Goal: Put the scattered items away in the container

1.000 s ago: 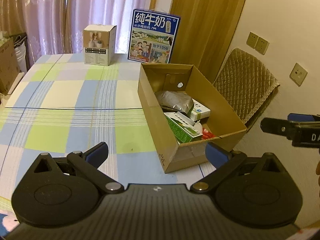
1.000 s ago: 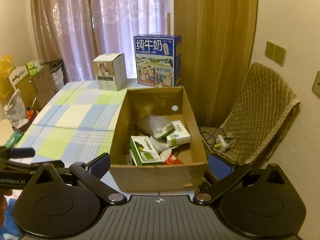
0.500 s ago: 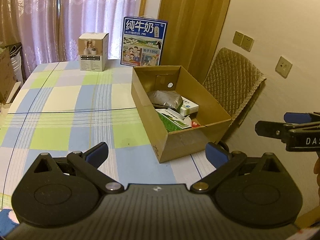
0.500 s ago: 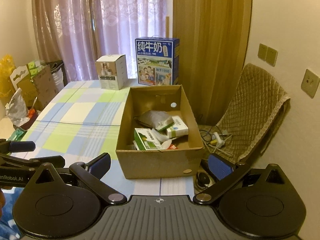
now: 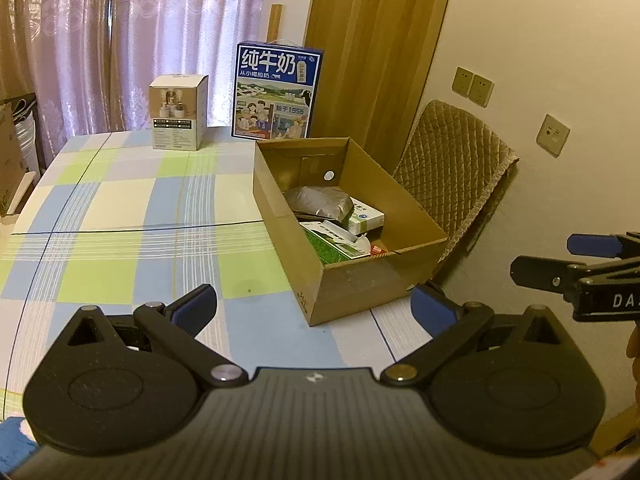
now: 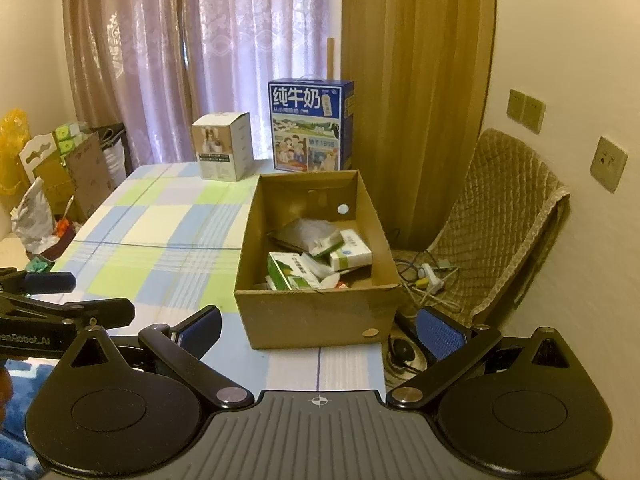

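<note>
An open cardboard box [image 5: 344, 280] [image 6: 316, 316] stands on the checked tablecloth [image 5: 132, 216] near the table's right edge. Inside it lie a grey pouch [image 5: 318, 200] [image 6: 306, 232], a green and white carton [image 5: 330, 242] [image 6: 288, 272], a white medicine box [image 5: 366, 216] [image 6: 352, 254] and other small packets. My left gripper [image 5: 314, 306] is open and empty, held back from the box's near left corner. My right gripper [image 6: 318, 326] is open and empty, in front of the box's near wall. Each gripper shows at the edge of the other's view.
A blue milk carton case [image 5: 276, 92] [image 6: 308, 124] and a small white product box [image 5: 178, 112] [image 6: 222, 152] stand at the table's far edge. A quilted chair [image 6: 500, 220] with cables stands right of the table. Bags and cardboard [image 6: 52, 184] sit at the left.
Both grippers have drawn back from the box, which looks smaller and farther now. Both stay open and empty. The box's contents have not moved.
</note>
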A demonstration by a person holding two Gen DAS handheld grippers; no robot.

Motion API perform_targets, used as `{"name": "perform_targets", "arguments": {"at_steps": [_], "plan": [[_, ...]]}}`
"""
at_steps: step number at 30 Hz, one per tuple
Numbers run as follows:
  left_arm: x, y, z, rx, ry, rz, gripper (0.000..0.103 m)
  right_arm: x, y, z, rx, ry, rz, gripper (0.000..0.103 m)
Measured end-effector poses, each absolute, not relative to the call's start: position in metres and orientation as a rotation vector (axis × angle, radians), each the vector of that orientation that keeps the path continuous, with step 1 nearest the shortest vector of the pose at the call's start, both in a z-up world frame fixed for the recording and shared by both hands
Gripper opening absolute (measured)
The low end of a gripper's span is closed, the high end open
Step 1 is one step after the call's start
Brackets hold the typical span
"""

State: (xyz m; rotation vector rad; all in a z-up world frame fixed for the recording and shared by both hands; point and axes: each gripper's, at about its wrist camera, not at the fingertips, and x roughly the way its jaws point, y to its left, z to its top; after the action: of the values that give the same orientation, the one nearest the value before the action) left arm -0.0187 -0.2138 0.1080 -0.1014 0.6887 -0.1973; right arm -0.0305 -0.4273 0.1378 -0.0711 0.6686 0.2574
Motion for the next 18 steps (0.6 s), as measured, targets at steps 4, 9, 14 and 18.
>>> {"name": "perform_targets", "arguments": {"at_steps": [4, 9, 14, 18], "plan": [[-0.0189, -0.2144, 0.106, -0.099, 0.696, -0.204, 0.102, -0.033, -0.4271, 0.136, -0.076, 0.679, 0.263, 0.101], [-0.0191, -0.2159, 0.1042, -0.1, 0.702, -0.201, 0.102, -0.0358, -0.4289, 0.1342, -0.07, 0.683, 0.256, 0.101], [-0.0192, -0.2172, 0.1037, -0.1, 0.706, -0.205, 0.102, -0.038, -0.43, 0.1326, -0.07, 0.69, 0.254, 0.101], [-0.0198, -0.2193, 0.1042, -0.097, 0.705, -0.206, 0.102, -0.0387, -0.4303, 0.1341, -0.067, 0.686, 0.255, 0.101]]}}
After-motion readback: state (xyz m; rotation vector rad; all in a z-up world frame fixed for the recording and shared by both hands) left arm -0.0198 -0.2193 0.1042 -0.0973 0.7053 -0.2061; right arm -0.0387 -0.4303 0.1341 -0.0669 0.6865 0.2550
